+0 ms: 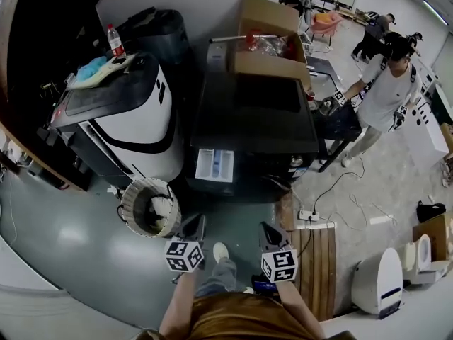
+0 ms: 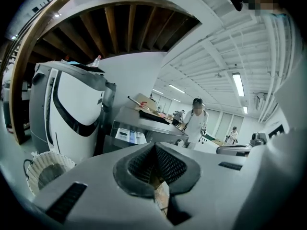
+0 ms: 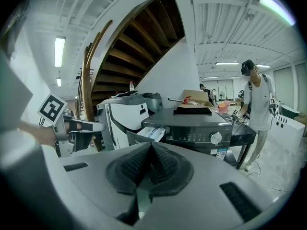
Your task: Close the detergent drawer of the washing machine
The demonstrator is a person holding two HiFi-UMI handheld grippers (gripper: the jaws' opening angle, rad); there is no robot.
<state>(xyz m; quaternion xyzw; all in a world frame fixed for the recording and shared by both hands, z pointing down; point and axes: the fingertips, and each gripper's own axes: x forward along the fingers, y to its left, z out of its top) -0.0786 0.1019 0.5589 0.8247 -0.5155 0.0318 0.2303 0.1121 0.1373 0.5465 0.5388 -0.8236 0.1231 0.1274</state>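
The dark washing machine (image 1: pixel 255 119) stands ahead of me, and its white detergent drawer (image 1: pixel 214 165) sticks out at the front left corner. My left gripper (image 1: pixel 197 223) and right gripper (image 1: pixel 266 230) hang side by side well in front of it, touching nothing. Both are shut and empty. In the left gripper view the shut left gripper (image 2: pixel 154 145) points toward the drawer (image 2: pixel 129 136). Beyond the shut right gripper (image 3: pixel 151 144), the right gripper view shows the open drawer (image 3: pixel 152 133) and the control panel with its knob (image 3: pixel 216 138).
A white appliance (image 1: pixel 120 119) stands left of the washer, with a round white basket (image 1: pixel 148 207) on the floor before it. A cardboard box (image 1: pixel 272 37) sits behind the washer's top. A power strip (image 1: pixel 311 216) and a wooden mat (image 1: pixel 318 261) lie right. A person (image 1: pixel 386 91) stands far right.
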